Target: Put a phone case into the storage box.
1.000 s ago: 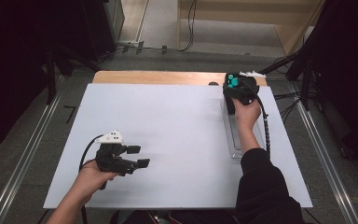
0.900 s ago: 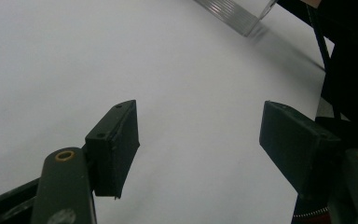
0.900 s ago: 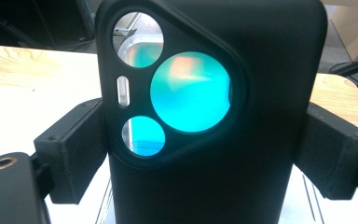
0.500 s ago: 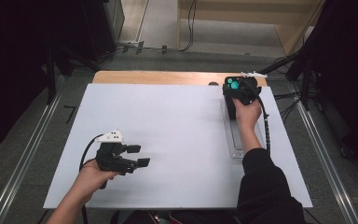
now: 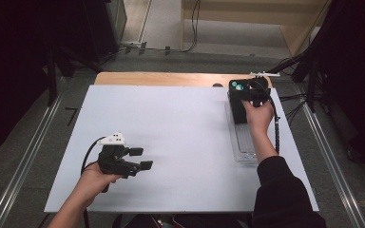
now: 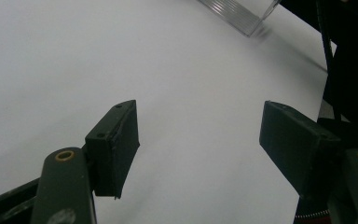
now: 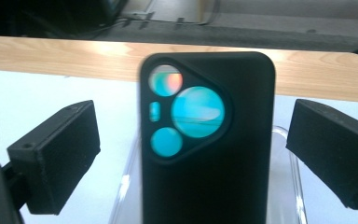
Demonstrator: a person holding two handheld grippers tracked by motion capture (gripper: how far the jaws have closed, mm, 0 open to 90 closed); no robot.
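Right fingers: spread wide, having just been opening; we see the phone between them, with a gap on each side, so nothing is pinched.
Left fingers: spread apart over bare tabletop, nothing between them.
Right gripper: at the far right of the table, over the far end of the tray.
Left gripper: near the front left edge, well apart from the phone.
Phone: at the far end of the clear tray, back facing our right gripper; whether it leans on the far wall we cannot tell.
Risk one: we judge that the freed phone could tip or slide down into the tray, since its smooth case has little to catch on slick plastic.
Risk two: in drawing back, a finger could clip the phone's edge and knock it over.
Phone material: matte black case, rounded corners, a raised three-cornered camera block with round, glossy teal lenses.
Tray material: transparent plastic, long and narrow, ribbed floor, rounded rim.
Table: flat white matte sheet over a pale wooden board at the far edge.
Fingers' material: black blocky pads, dull and slightly rough.
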